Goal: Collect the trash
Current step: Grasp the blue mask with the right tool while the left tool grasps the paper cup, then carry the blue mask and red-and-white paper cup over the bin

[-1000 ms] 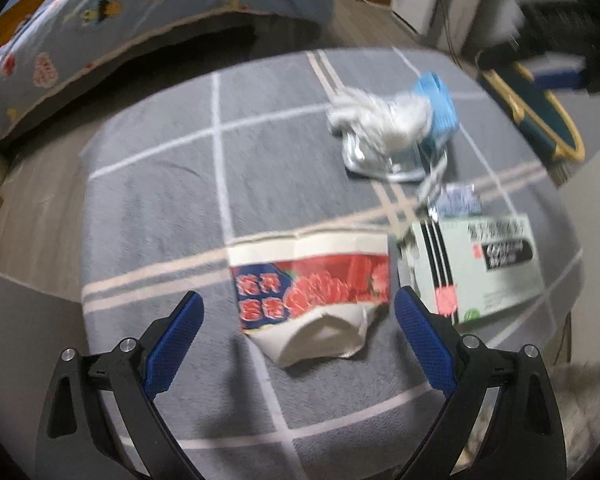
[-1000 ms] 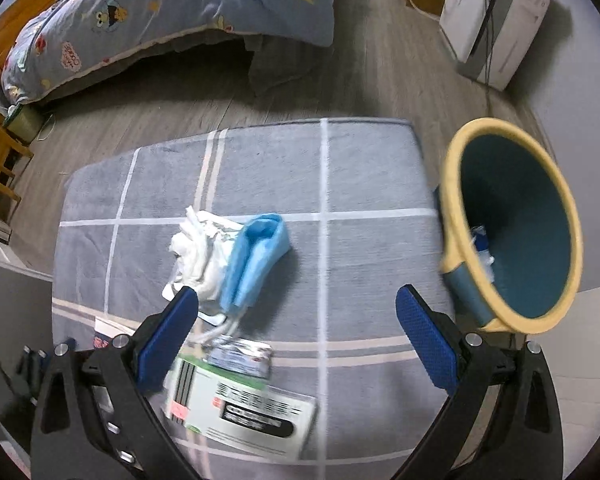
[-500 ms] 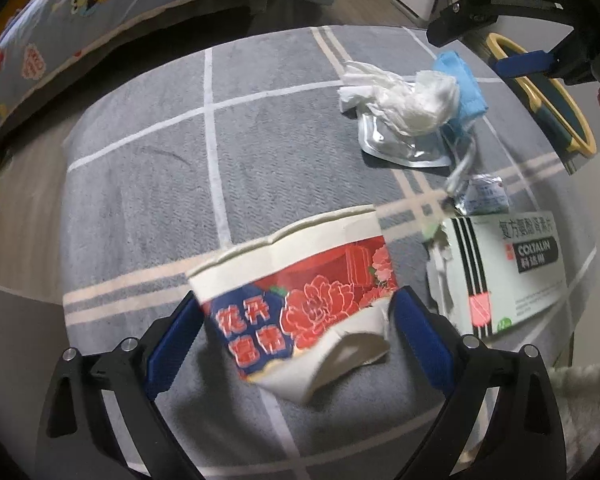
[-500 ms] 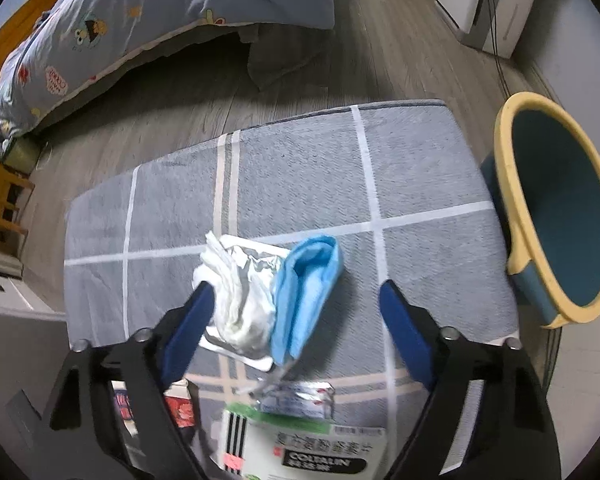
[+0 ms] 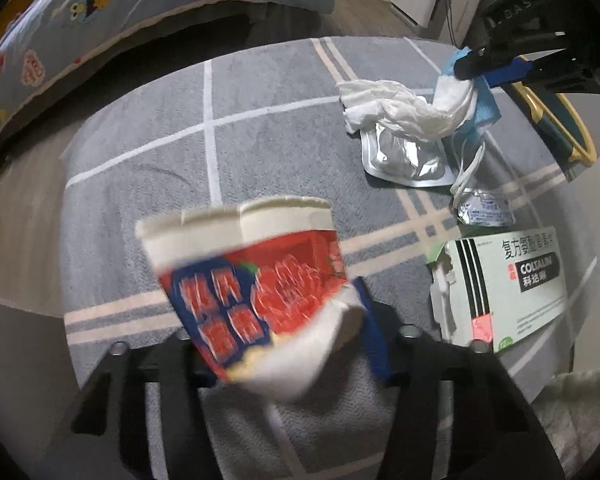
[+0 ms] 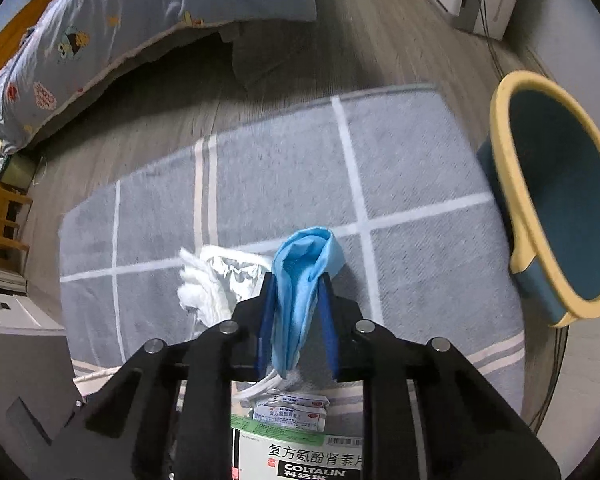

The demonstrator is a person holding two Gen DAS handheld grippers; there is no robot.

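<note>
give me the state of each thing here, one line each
left gripper: shut on the paper cup
paper cup: crushed flat, lifted off the cloth
right gripper: shut on the blue mask
blue mask: folded, pinched between the fingers
tissue: crumpled, lying on the foil pouch
foil pouch: flat, torn open
medicine box: lying flat, end torn open
bin: open, beside the cloth

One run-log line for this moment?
left hand-held gripper: shut on flattened red paper cup | right hand-held gripper: shut on blue face mask | yellow-rimmed blue bin: beside rug
</note>
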